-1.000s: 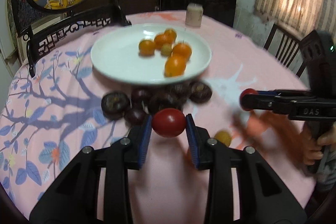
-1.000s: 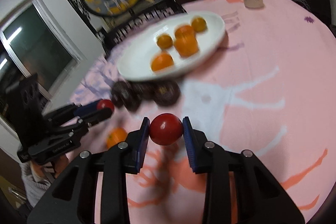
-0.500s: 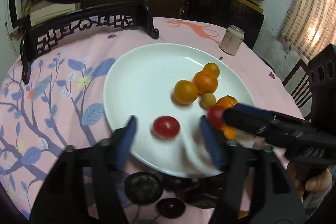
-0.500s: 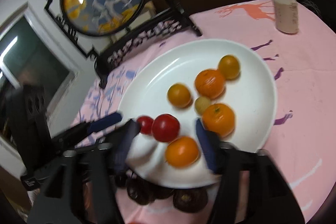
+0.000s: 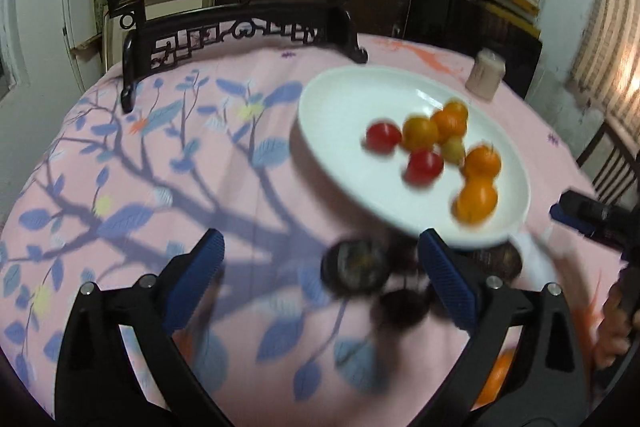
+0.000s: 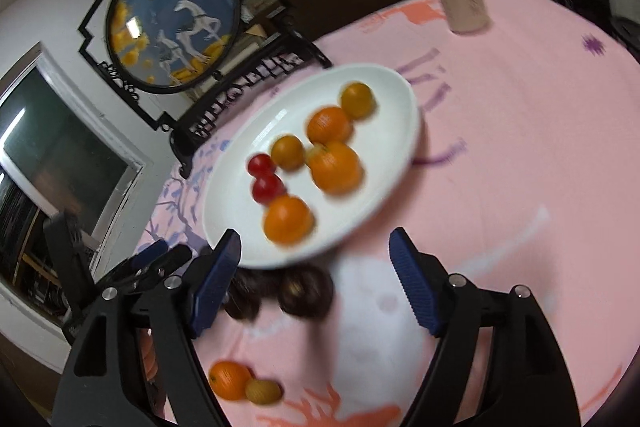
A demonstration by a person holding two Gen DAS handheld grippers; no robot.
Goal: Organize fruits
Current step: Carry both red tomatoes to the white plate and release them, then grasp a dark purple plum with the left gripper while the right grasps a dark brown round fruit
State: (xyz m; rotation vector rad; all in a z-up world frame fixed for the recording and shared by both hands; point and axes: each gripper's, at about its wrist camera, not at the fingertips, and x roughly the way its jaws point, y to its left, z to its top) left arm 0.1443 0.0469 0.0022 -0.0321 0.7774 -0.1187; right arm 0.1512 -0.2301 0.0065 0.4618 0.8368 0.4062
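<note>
Beyond both tongs, the white plate (image 6: 384, 203) is now holding two red tomatoes (image 6: 266, 187) beside oranges (image 6: 335, 166); the left tongs (image 5: 320, 281) and right tongs (image 6: 316, 277), just opening, are standing apart and empty.

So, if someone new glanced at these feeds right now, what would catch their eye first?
Probably the round white plate on the pink patterned tablecloth, holding orange citrus fruits and two red cherry tomatoes side by side. Next, the dark purple round fruits clustered on the cloth at the plate's near edge. Both grippers, left gripper and right gripper, have just been opening and stand empty.
</note>
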